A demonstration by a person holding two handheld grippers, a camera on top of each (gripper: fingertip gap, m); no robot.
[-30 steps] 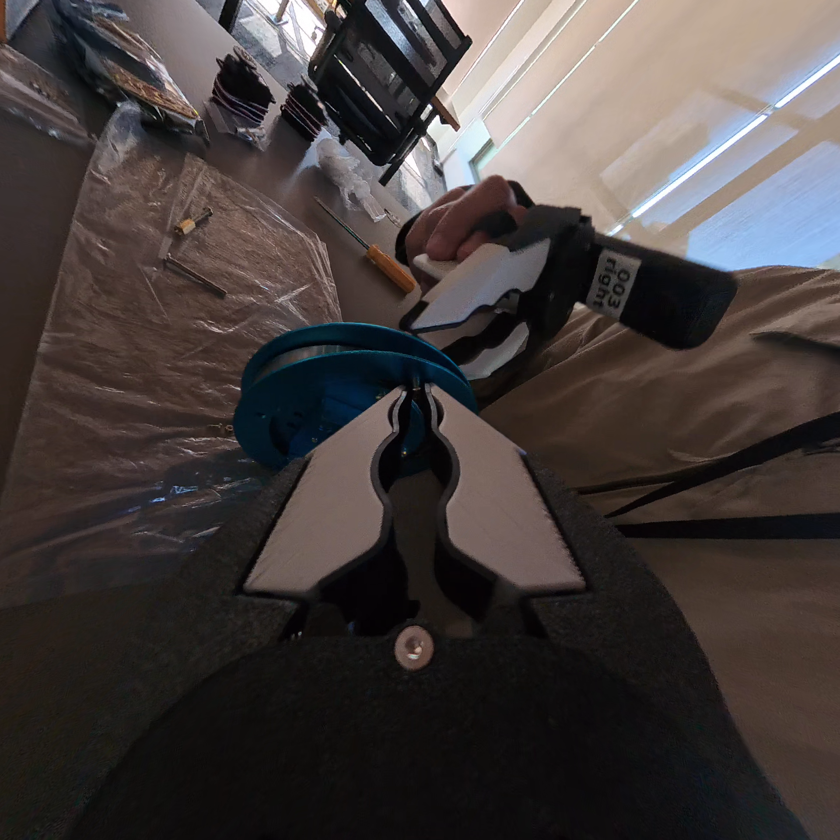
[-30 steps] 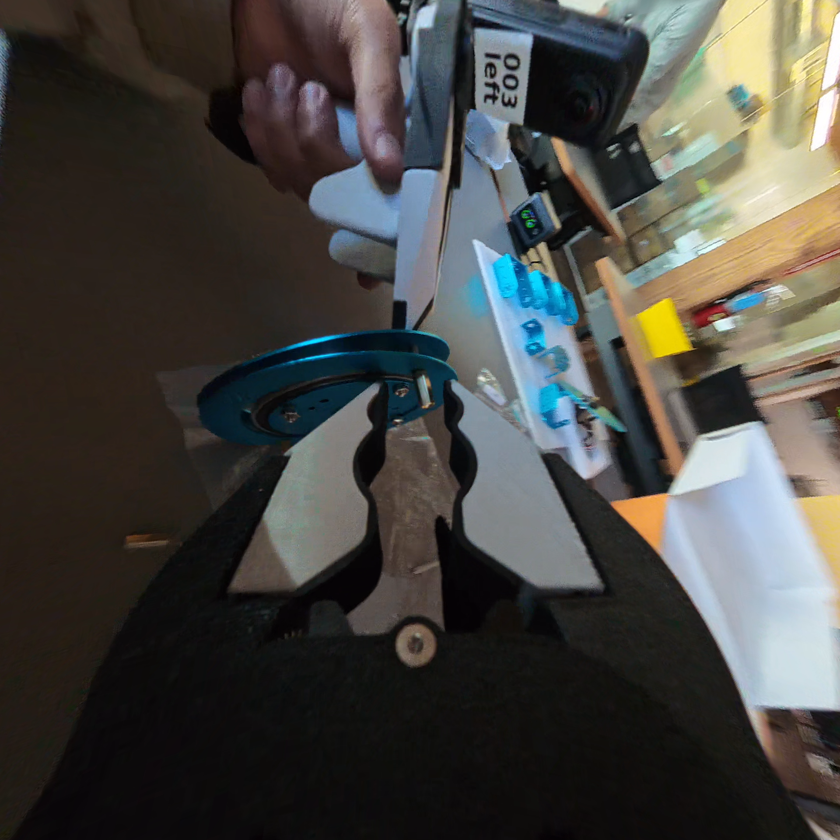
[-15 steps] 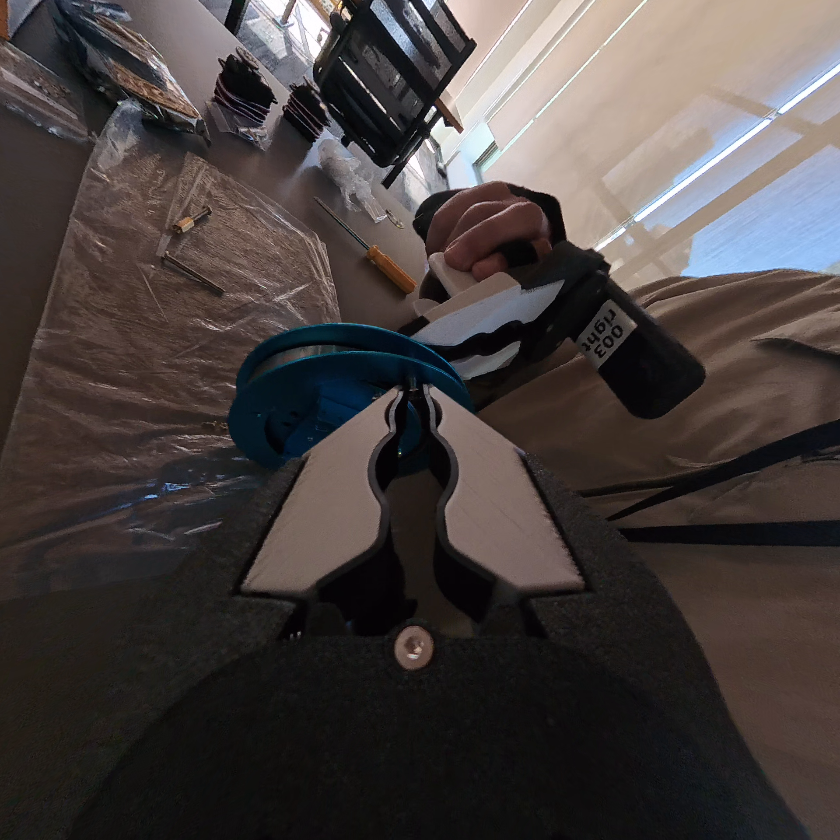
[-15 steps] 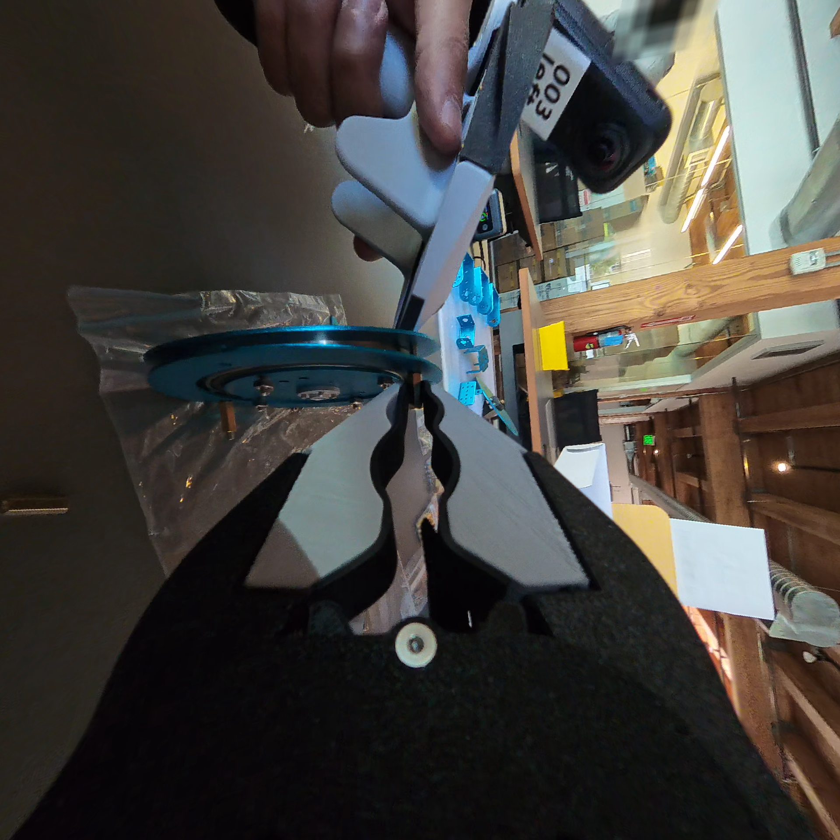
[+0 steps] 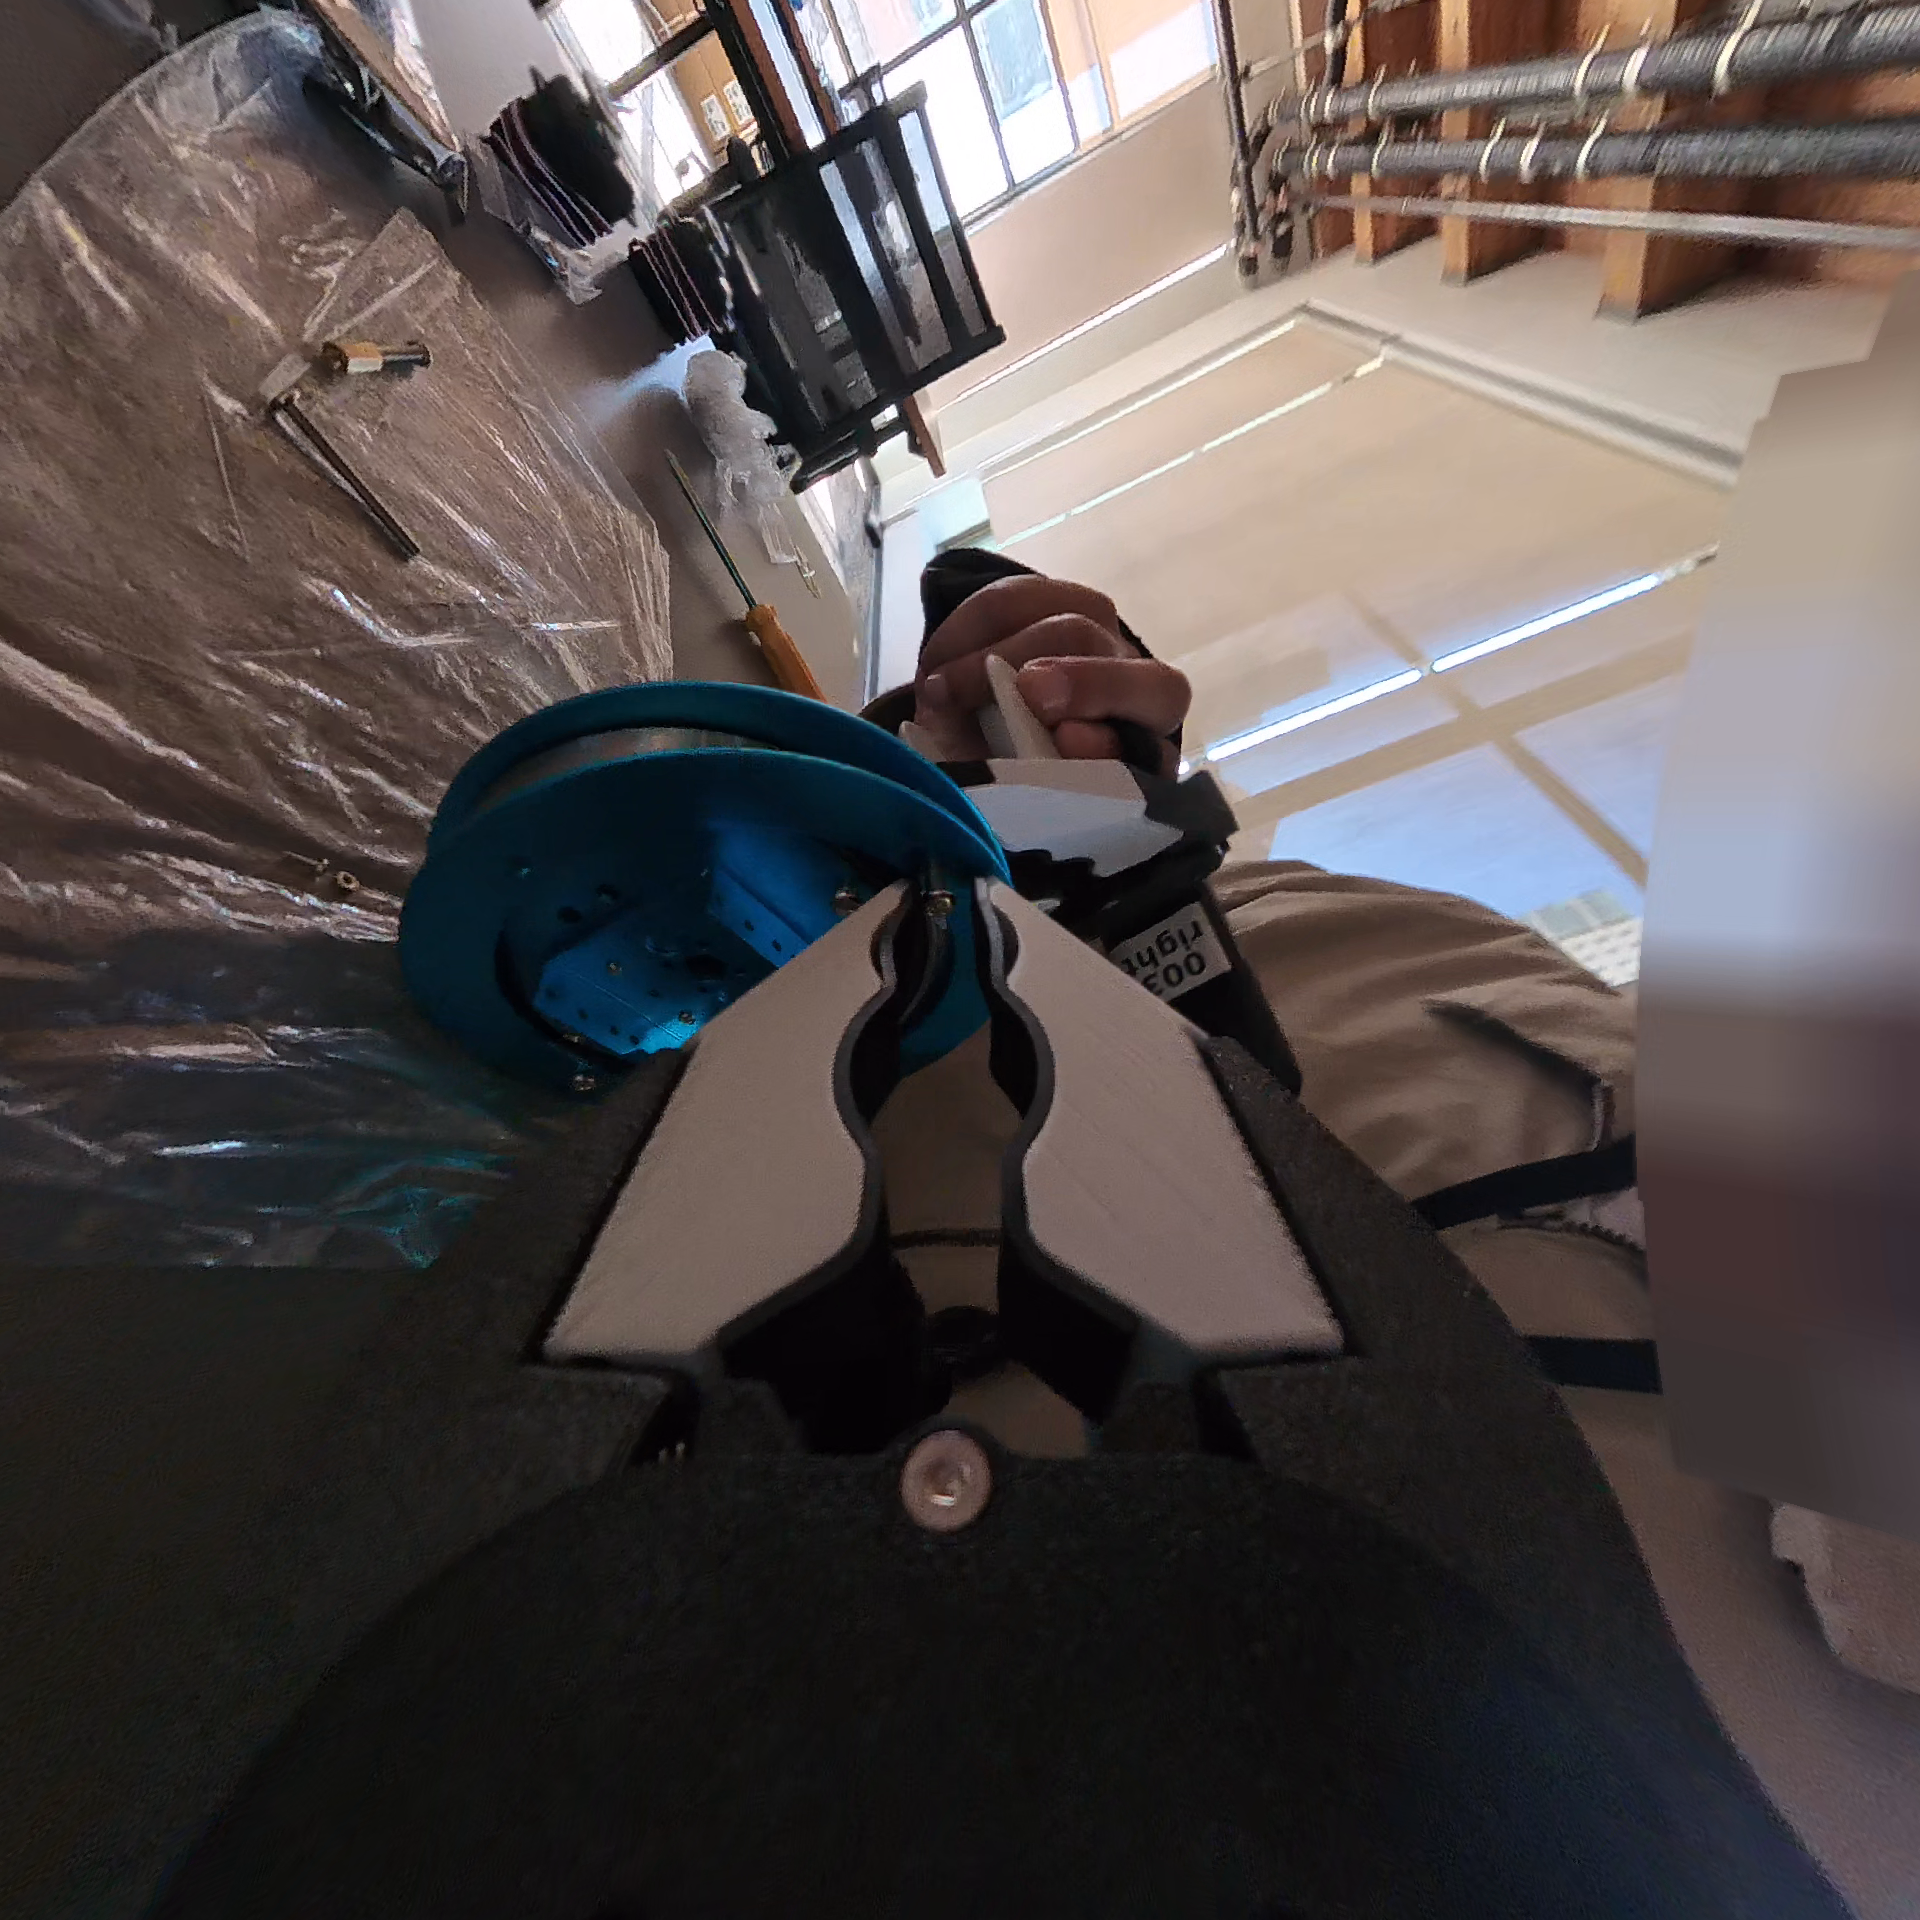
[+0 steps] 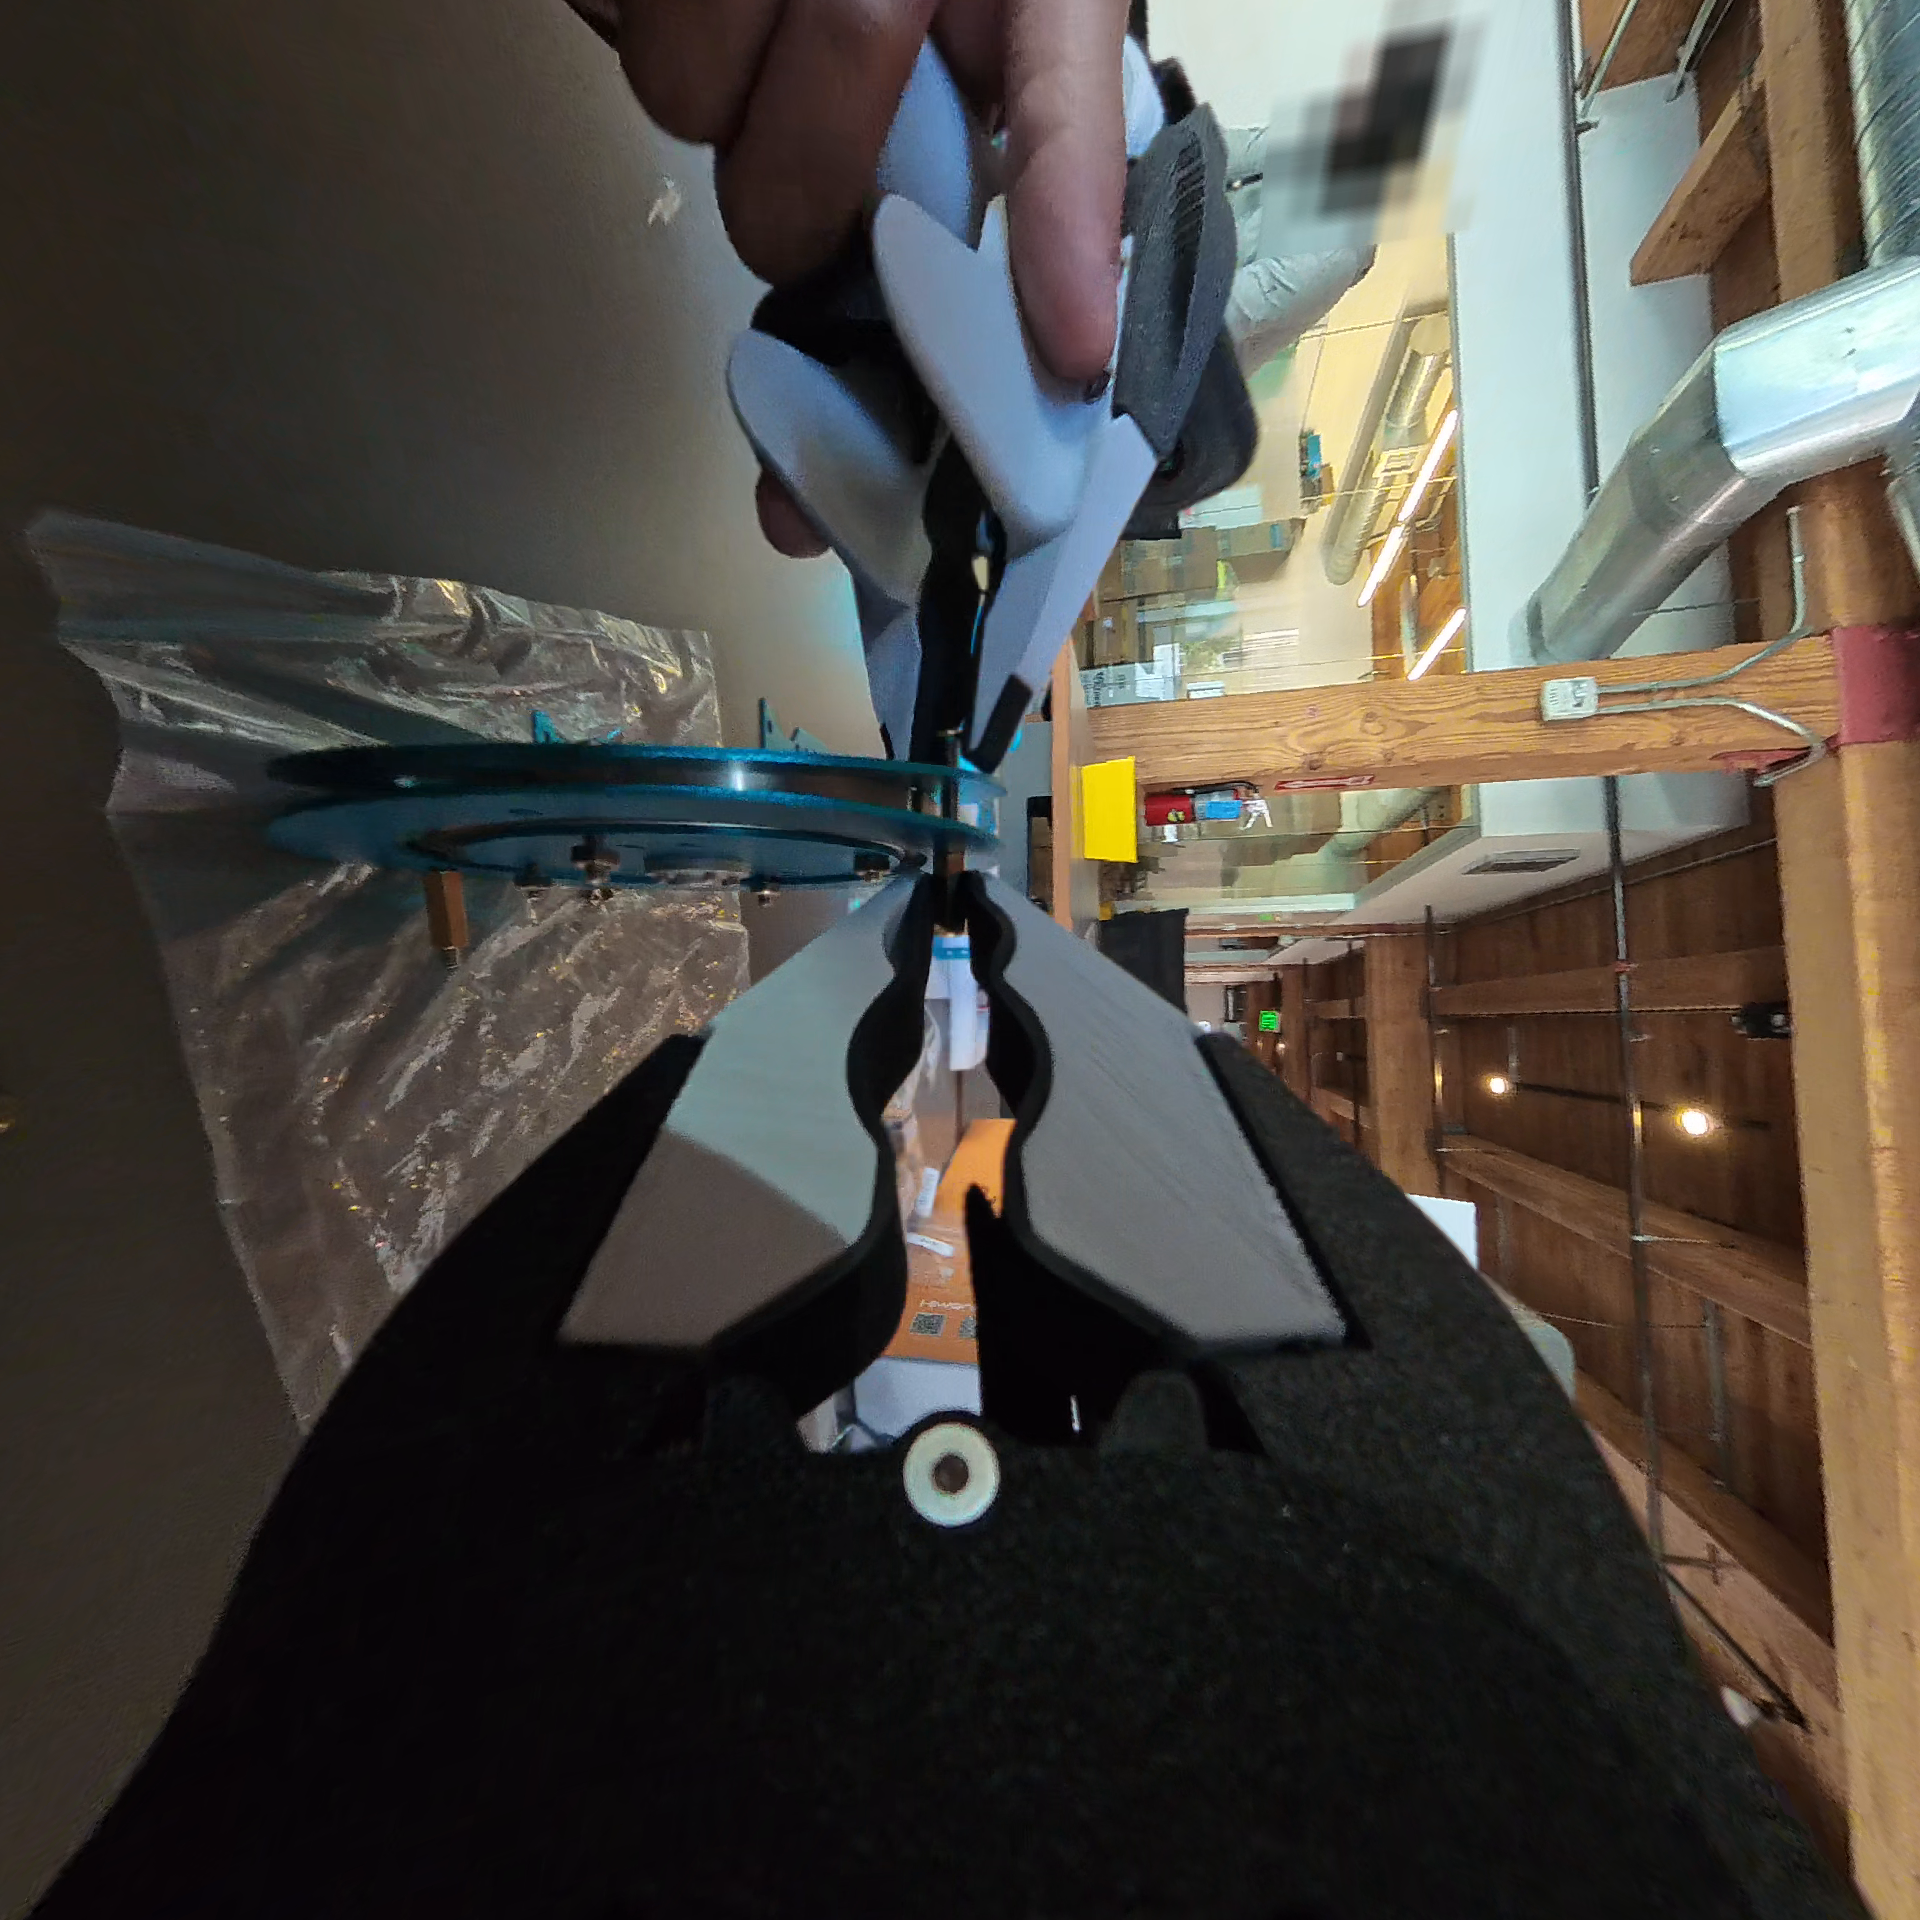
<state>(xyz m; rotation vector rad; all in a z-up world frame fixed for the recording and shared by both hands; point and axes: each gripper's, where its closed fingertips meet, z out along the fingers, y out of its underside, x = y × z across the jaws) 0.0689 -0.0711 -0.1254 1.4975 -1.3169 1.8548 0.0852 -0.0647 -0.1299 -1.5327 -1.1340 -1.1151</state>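
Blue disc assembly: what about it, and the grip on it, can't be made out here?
- Left wrist view: the left gripper covers part of the blue disc assembly.
- Right wrist view: the assembly is edge-on, faces unseen; what the right gripper pinches is too small.
- The small brass post is blurred.

orange-handled screwdriver (image 5: pixel 774 636), hex key (image 5: pixel 343 476), plastic sheet (image 5: pixel 208 644)
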